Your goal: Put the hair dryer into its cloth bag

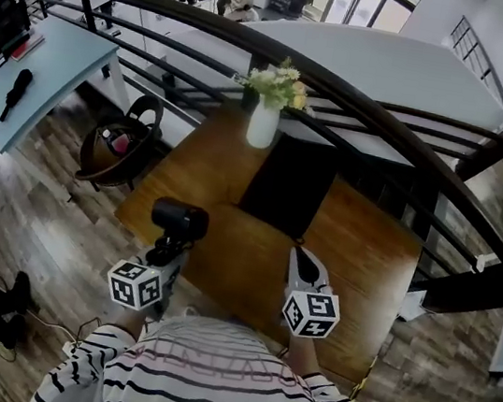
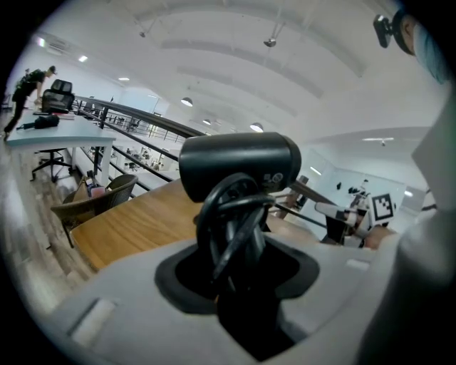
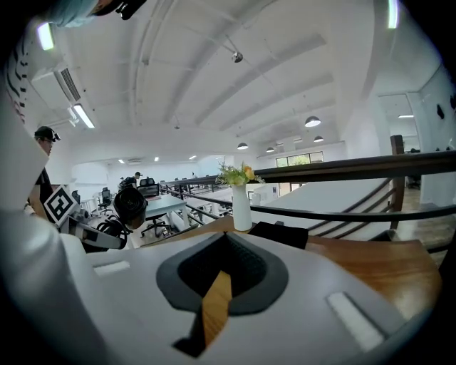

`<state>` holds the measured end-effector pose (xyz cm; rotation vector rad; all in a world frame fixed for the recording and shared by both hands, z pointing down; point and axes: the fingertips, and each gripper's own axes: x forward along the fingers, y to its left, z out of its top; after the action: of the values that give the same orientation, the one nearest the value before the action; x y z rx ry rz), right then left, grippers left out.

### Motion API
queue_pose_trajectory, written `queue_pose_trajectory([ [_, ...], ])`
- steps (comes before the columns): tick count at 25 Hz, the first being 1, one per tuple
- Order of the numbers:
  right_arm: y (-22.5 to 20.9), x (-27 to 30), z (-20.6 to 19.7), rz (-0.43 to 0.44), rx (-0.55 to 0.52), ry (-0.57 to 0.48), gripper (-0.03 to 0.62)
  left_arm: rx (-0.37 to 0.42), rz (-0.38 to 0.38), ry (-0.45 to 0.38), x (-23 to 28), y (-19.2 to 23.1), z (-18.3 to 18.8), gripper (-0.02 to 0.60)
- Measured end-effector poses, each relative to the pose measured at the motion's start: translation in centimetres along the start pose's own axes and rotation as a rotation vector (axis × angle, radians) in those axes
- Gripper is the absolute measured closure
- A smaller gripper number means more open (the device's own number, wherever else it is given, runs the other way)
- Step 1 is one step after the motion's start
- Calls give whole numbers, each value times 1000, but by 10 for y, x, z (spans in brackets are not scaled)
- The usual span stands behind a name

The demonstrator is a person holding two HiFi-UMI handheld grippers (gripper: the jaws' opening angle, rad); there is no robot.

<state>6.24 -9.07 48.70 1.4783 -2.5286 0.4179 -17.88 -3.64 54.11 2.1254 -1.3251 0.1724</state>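
A black hair dryer with its cord wound round the handle stands upright in my left gripper, which is shut on the handle over the table's near left corner. In the left gripper view the dryer fills the middle and the jaws clamp its cord-wrapped handle. The black cloth bag lies flat on the wooden table, ahead of both grippers. My right gripper is shut and holds nothing. From the right gripper view I see the bag ahead and the dryer at the left.
A white vase of flowers stands at the table's far edge, just behind the bag, also in the right gripper view. A dark curved railing runs behind the table. A round chair sits left of the table, beside a light blue desk.
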Motion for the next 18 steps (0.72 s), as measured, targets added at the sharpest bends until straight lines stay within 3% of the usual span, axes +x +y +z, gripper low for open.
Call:
queue_pose_trajectory([
  [14, -77, 45, 2, 26, -107, 78, 590, 5, -25, 78, 98, -25, 12, 419],
  [16, -83, 53, -5, 33, -116, 110, 540, 3, -23, 94, 106, -25, 11, 419],
  [18, -87, 62, -13, 36, -135, 144, 529, 2, -22, 110, 111, -24, 10, 419],
])
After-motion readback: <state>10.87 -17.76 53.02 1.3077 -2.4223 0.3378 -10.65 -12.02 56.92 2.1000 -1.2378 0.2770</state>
